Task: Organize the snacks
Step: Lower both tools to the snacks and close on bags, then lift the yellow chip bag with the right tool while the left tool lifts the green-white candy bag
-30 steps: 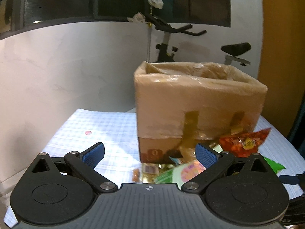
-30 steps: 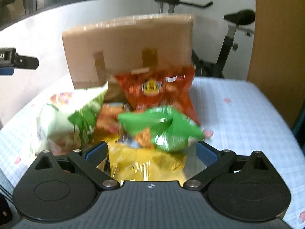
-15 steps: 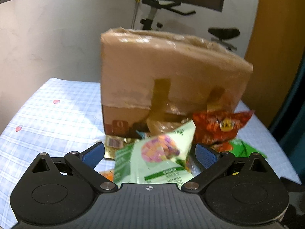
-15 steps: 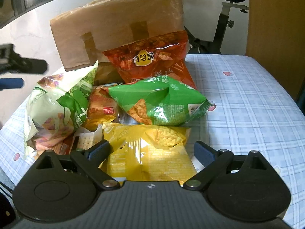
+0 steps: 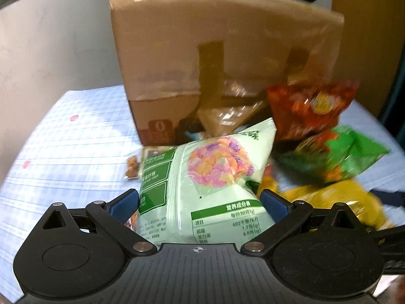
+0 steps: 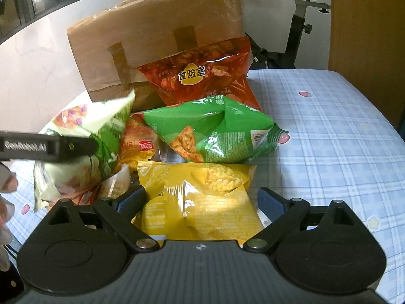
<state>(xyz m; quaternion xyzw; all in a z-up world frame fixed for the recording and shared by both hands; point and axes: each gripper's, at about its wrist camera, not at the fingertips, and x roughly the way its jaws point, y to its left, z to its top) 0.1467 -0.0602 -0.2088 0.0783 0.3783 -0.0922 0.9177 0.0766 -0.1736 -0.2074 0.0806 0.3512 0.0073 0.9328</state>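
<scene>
Two hand-held grippers close on a heap of snack bags on a blue checked tablecloth (image 6: 329,131), w/ a taped cardboard box (image 5: 222,58) standing behind the heap. Nearest the left gripper (image 5: 200,202): a pale green-and-white snack bag (image 5: 207,177) printed w/ pastel puffs, lying directly ahead and between the spread blue pads, long axis running away from the camera toward the box; jaws wide apart, nothing clamped, and contact w/ the pads can't be confirmed. Nearest the right gripper (image 6: 201,201): a yellow corn-snack bag (image 6: 200,197), likewise straight ahead between wide-apart pads, not pinched. Each gripper is thus nearer its own bag; in the right wrist view the left gripper's black body crosses over the pale bag at far left, beside a person's fingertips. Farther back: a green chip bag (image 6: 215,131) resting on the yellow one's far edge, a small orange packet (image 6: 138,139) to its left, then a red chip bag (image 6: 202,76) leaning on the box, which looks like the likely destination. Vs a sec ago: the left gripper has swung in and dropped from facing mostly the box to straddling the pale bag; the right has pushed forward onto the yellow bag; both stay spread
</scene>
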